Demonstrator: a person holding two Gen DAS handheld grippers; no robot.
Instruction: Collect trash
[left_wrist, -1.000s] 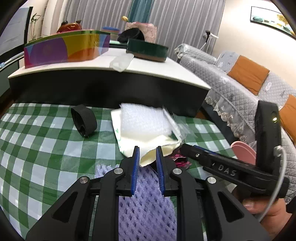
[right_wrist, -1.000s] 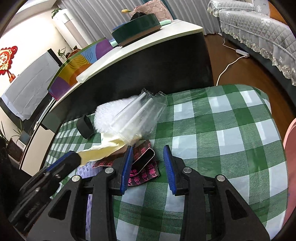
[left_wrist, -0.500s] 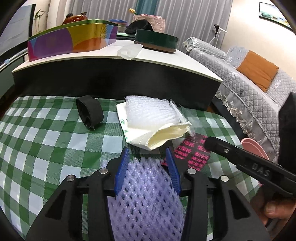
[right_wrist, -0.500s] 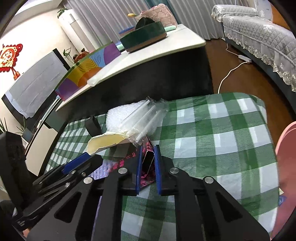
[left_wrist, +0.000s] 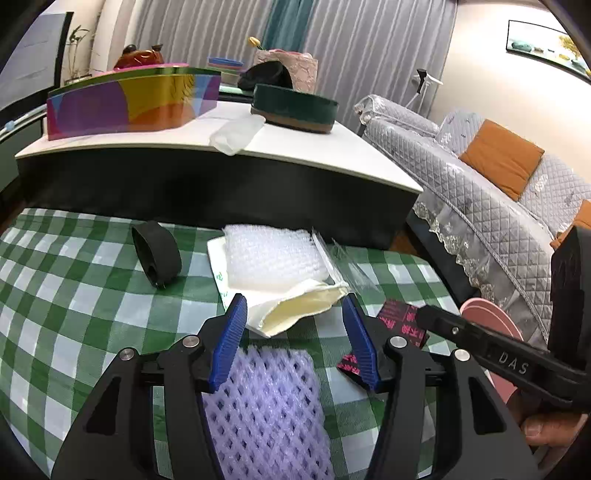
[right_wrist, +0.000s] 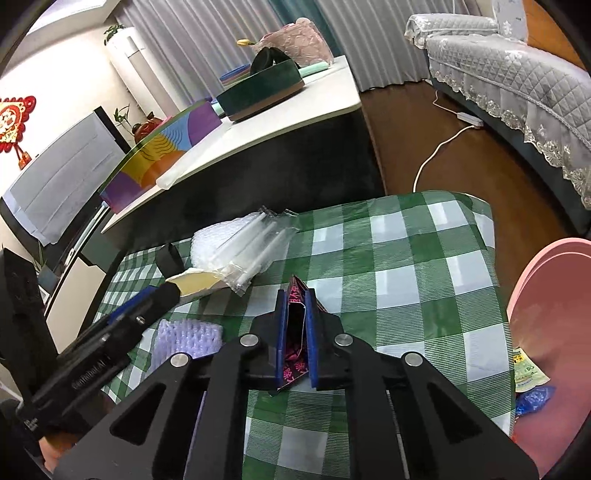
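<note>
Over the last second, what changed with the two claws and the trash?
The right claw closed on the black-and-pink wrapper and has raised it off the checked cloth. The left claw let go of the purple foam net; its jaws are opening. The bubble wrap and black ring stayed put.

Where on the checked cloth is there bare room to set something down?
Bare cloth lies right of the clear plastic sleeve, out to the cloth's far right edge, and left of the black band. The middle is crowded: bubble wrap, cream envelope, purple foam net.
</note>
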